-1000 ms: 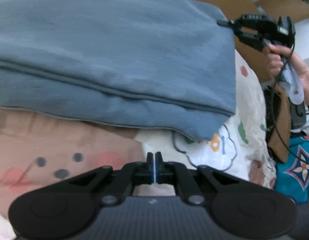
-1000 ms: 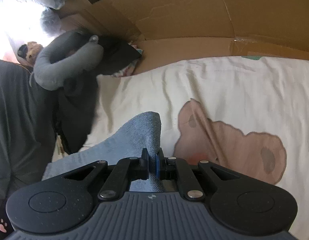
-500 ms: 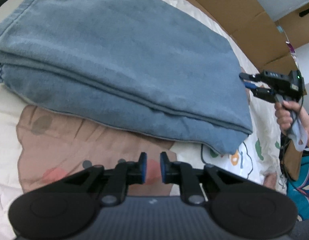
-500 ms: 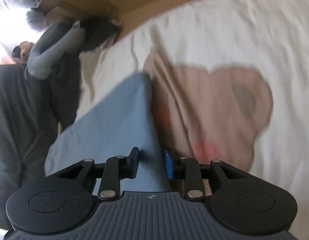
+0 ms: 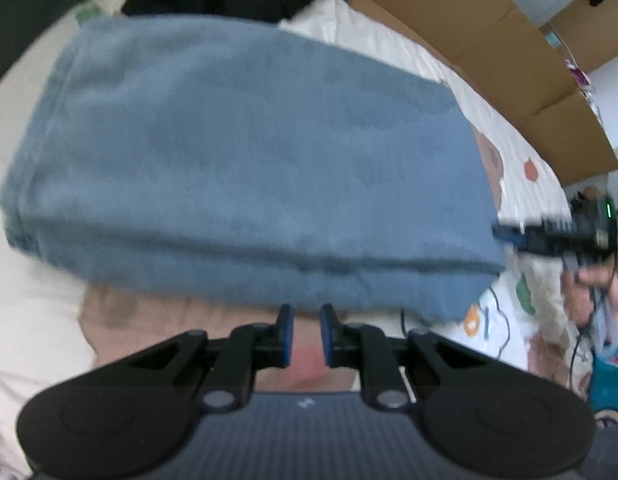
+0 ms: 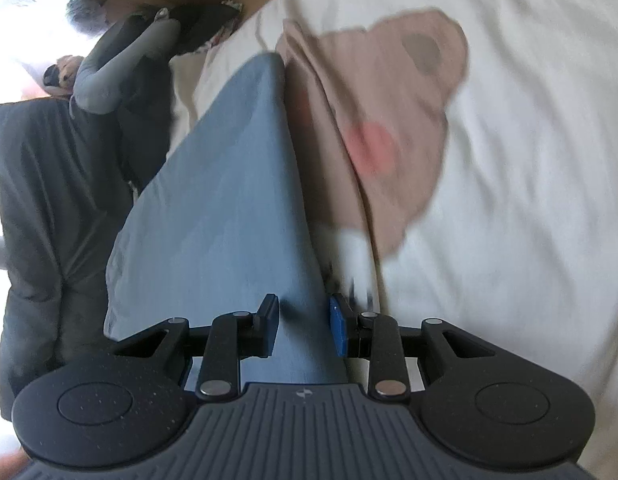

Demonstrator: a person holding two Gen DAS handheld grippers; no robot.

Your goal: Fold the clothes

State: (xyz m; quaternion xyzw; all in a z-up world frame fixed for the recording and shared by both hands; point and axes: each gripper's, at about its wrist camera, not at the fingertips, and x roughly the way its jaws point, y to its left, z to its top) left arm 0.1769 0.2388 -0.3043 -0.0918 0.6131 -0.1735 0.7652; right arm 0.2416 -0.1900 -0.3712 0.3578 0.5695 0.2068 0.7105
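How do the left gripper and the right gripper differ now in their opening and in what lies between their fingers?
The left gripper has a narrow gap; the right gripper stands wider. Between the left one's fingers only the bear-print sheet shows, with the folded blue garment just ahead; the right one's fingers straddle an edge of that garment without pressing it. Neither grips anything, and both are black with blue pads.

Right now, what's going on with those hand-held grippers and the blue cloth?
Left hand-held gripper open, empty. Right hand-held gripper open, astride the blue garment's corner, not gripping. Garment folded on the bear-print sheet. Nothing in the way.
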